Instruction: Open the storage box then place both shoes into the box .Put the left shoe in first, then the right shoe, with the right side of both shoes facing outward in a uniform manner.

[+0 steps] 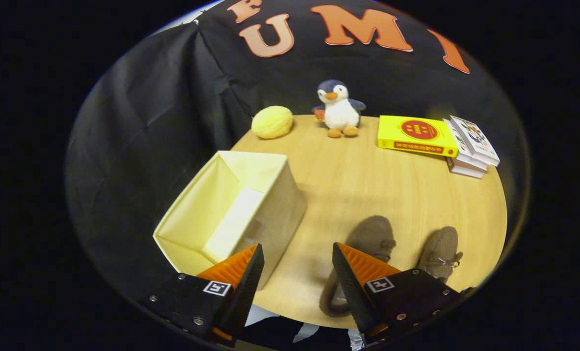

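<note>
A cream fabric storage box (pixel 231 207) stands open on the wooden table (pixel 358 185), just ahead of my left finger, with a pale flap lying inside it. Two brown shoes rest on the table near its front edge. One shoe (pixel 368 243) lies just beyond my right finger, which hides part of its heel end. The other shoe (pixel 441 251) sits to the right of it. My gripper (pixel 297 256) is open, its fingers wide apart above the table's front edge, with nothing between them.
At the back of the table sit a yellow ball (pixel 272 122), a plush penguin (pixel 338 107), a yellow book (pixel 416 135) and a small stack of books (pixel 470 146). The black cloth wall hangs behind and to the left.
</note>
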### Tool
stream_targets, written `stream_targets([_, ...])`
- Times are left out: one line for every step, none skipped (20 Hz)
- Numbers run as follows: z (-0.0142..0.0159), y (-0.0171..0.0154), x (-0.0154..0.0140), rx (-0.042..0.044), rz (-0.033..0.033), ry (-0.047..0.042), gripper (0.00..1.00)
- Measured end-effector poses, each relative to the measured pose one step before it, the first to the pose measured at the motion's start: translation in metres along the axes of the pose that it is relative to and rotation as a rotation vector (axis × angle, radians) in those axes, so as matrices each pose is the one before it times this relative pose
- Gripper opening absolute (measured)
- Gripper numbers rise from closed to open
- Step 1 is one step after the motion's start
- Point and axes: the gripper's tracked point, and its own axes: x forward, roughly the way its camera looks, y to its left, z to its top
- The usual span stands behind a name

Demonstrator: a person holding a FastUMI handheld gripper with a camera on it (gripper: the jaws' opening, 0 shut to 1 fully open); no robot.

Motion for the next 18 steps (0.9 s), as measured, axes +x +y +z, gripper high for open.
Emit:
stream_targets([-0.01216, -0.01093, -0.00203, 0.01519, -0.01367, 0.00991, 0.85])
stream_targets([-0.01057, -0.01178, 0.00142, 0.01617, -0.01667, 0.01711, 0.85])
stream_targets([-0.01158, -0.01164, 0.00141, 0.01480, -0.01783, 0.01852, 0.85])
stream_targets([-0.00651, -0.00948, 0.00333, 0.01009, -0.01487, 0.01337, 0.85])
stream_targets([-0.00548, -0.00796, 0.00351, 0.00201, -0.01137, 0.01259, 0.84])
stream_targets([-0.00586, -0.00897, 0.00348, -0.00152, -0.01533, 0.01151, 0.81])
stream_targets([-0.00620, -0.00970, 0.00504, -0.00432, -0.01792, 0.00578, 0.80])
stream_targets([-0.00461, -0.01199, 0.00571, -0.00325, -0.02164, 0.00466, 0.78])
stream_targets([-0.00432, -0.00983, 0.00384, -0.00061, -0.01479, 0.00675, 0.77])
stream_targets([-0.00538, -0.00624, 0.00256, 0.00254, -0.01071, 0.01500, 0.75])
stream_targets([-0.00447, -0.00315, 0.00544, 0.00726, -0.00288, 0.01611, 0.73])
stream_targets([-0.00203, -0.00453, 0.00278, 0.00960, -0.01304, 0.00591, 0.66])
stream_targets([-0.00029, -0.00457, 0.00425, 0.00621, -0.01614, 0.00335, 0.62])
stream_targets([0.00143, -0.00455, 0.00313, 0.00748, -0.01768, -0.00622, 0.54])
stream_targets([0.00258, -0.00212, 0.00407, 0.00603, -0.00708, -0.00292, 0.51])
stream_targets([0.00215, -0.00084, 0.00341, 0.00973, -0.00337, -0.00676, 0.46])
stream_targets([0.00292, -0.00076, 0.00329, 0.01172, -0.00304, -0.00780, 0.42])
stream_targets([0.00191, 0.00114, 0.00252, 0.01195, 0.00197, -0.00908, 0.38])
